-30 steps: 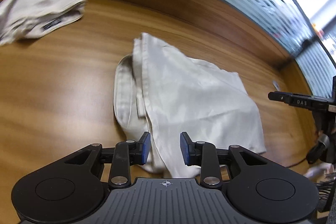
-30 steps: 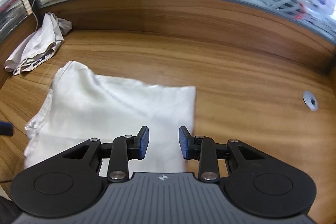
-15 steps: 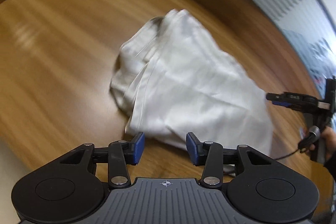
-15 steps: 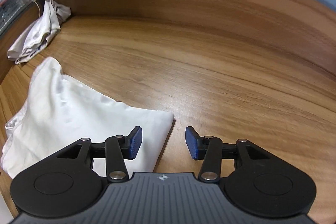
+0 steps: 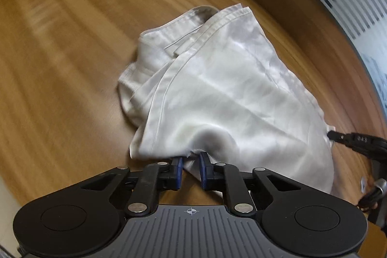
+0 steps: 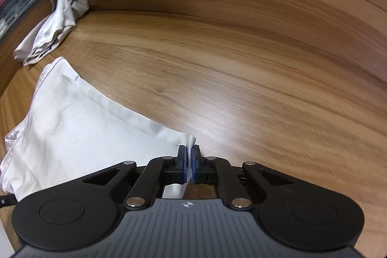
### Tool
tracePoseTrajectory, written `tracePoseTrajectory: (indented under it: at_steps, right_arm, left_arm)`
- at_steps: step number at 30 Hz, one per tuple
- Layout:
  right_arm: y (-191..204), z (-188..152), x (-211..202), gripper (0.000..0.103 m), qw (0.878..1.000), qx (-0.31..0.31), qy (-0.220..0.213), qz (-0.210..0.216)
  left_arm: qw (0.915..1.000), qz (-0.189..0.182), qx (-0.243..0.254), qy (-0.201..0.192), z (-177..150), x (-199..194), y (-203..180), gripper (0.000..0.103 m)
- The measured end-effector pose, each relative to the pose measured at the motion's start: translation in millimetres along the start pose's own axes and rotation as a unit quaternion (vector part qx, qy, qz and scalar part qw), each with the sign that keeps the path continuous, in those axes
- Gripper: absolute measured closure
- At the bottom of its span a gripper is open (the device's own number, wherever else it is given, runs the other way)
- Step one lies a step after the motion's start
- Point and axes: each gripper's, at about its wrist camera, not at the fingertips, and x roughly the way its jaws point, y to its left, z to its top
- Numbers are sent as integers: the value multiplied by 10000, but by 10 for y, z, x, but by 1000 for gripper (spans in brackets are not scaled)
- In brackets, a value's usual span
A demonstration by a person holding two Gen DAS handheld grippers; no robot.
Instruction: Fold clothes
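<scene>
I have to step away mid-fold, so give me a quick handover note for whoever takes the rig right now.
Right gripper: jaws shut on a corner of the white garment.
Left gripper: jaws narrowed around the garment's near edge, a gap visible between them; grip not confirmed.
The garment lies bunched on the wooden table, waistband end away from the left gripper.
A second pale garment sits crumpled at the table's far corner against the back panel.
Done: both grippers at the near edge.
Left: confirm the left grip, lift, fold over, smooth flat; the second garment looks unfolded.
</scene>
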Motion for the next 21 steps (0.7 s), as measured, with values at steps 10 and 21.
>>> tracePoseTrajectory:
  at_steps: [10, 21]
  right_arm:
    - [-197, -857, -506, 99, 9850, 1538, -462, -626]
    - [338, -2001, -949, 99, 9266, 3320, -1107, -1376]
  left_arm:
    - [9912, -437, 1246, 132, 846, 376, -285, 87]
    - [9493, -971, 2925, 616, 1303, 903, -936, 87]
